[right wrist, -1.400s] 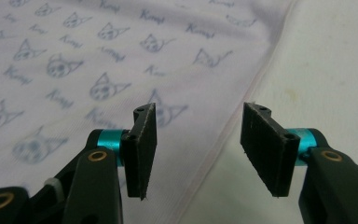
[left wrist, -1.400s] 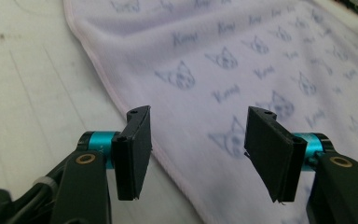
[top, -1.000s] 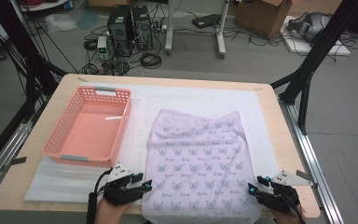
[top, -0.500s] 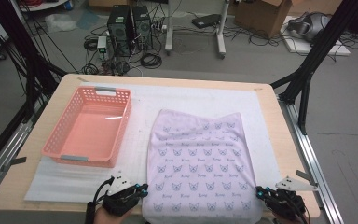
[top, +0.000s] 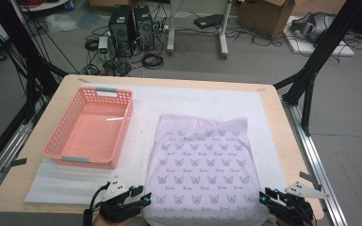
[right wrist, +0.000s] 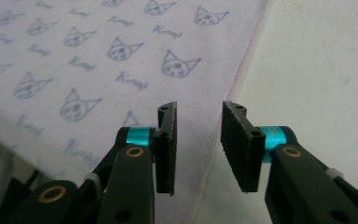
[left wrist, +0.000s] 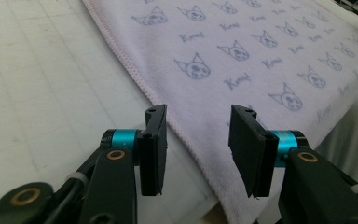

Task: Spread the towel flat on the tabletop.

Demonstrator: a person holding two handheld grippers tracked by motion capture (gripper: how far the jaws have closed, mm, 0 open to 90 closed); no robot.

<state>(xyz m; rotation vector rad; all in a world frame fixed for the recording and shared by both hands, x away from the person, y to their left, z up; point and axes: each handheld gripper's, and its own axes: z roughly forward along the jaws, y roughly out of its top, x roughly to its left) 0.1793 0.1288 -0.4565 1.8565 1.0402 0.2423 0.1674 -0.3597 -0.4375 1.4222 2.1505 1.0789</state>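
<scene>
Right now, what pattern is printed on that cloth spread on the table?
The cloth is pale lilac with rows of small cat faces and script words, clearest in the left gripper view.

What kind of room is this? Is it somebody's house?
Probably not a house; it looks like a lab or workshop. Computer towers and tangled cables sit on the bare floor, a cardboard box stands behind, and the table has a black metal frame.

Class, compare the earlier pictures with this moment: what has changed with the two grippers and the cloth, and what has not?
Both the left gripper and the right gripper have just opened their jaws, letting go of the near corners of the lilac cloth, whose hem lies between them unpinched. The pink basket and the cloth kept their places.
</scene>
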